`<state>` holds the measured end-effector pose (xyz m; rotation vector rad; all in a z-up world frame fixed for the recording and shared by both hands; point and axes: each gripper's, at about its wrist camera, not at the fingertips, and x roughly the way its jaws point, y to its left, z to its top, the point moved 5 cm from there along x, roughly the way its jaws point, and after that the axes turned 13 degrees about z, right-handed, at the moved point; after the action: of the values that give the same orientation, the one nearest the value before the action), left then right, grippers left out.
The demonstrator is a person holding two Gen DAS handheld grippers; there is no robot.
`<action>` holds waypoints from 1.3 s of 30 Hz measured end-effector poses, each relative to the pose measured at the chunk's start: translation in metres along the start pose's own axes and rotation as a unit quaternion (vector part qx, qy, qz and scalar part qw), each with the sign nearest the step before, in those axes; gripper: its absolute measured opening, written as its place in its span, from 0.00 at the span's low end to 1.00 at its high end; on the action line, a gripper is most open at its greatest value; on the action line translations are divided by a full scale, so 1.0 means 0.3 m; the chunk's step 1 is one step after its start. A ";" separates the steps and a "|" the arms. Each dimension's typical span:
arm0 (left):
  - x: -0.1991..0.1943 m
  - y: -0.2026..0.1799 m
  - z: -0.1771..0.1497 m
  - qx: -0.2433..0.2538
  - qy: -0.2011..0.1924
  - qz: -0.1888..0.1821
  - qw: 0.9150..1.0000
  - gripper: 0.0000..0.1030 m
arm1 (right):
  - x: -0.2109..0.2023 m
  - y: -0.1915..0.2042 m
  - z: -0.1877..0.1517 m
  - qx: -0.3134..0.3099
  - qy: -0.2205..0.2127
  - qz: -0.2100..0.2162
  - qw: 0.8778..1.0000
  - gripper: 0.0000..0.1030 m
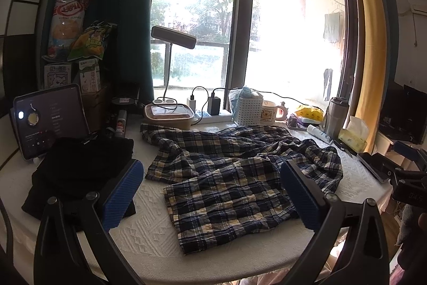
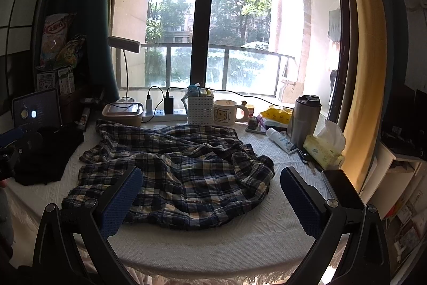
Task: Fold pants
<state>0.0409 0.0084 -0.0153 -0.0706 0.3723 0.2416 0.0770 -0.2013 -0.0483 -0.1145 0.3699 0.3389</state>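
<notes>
In the left wrist view, your left hand-held gripper [image 1: 210, 188] hung with its blue pads spread wide and nothing between them, hovering over the near edge of the worktop [image 1: 149, 229]. The plaid pants [image 1: 229, 172] lay crumpled across the white textured cover, one leg end reaching toward you and the rest bunched in loose ridges toward the window side. A folded black garment [image 1: 80, 172] sat just to the left of them, in front of a tablet [image 1: 50, 119]. In the right wrist view, your right hand-held gripper [image 2: 210, 188] was likewise spread apart and empty, poised above the near right part of the rumpled pants [image 2: 181, 172], with a tissue pack [image 2: 324, 151] and a steel tumbler [image 2: 305, 119] along the right side of the worktop. Judging from this, no fold had been made yet: the legs were not aligned or smoothed, so flattening, laying one leg over the other and folding all remained.
</notes>
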 end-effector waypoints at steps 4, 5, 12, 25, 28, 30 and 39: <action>0.000 0.002 0.001 -0.002 -0.001 -0.001 1.000 0.98 | -0.002 0.001 -0.002 0.000 -0.001 0.001 1.000 1.00; 0.000 0.003 0.000 -0.002 -0.001 -0.001 1.000 0.98 | -0.002 0.001 -0.002 0.000 0.000 0.001 1.000 1.00; -0.002 0.005 0.000 -0.002 -0.003 0.003 1.000 0.98 | -0.001 0.002 -0.003 0.000 -0.001 0.001 1.000 1.00; -0.005 0.010 -0.002 -0.004 -0.006 0.003 1.000 0.98 | -0.004 0.004 -0.004 0.001 0.000 0.001 1.000 1.00; -0.005 0.009 -0.003 -0.004 -0.005 0.003 1.000 0.98 | -0.005 0.006 -0.004 0.001 0.000 0.001 1.000 1.00; -0.005 0.009 -0.004 -0.003 -0.005 0.003 1.000 0.98 | -0.004 0.004 -0.004 0.001 0.000 0.001 1.000 1.00; -0.006 0.009 -0.004 -0.004 -0.005 0.003 1.000 0.98 | -0.005 0.012 -0.007 0.000 0.002 0.002 1.000 1.00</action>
<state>0.0380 0.0106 -0.0159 -0.0753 0.3620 0.2491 0.0739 -0.1987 -0.0497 -0.1136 0.3738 0.3433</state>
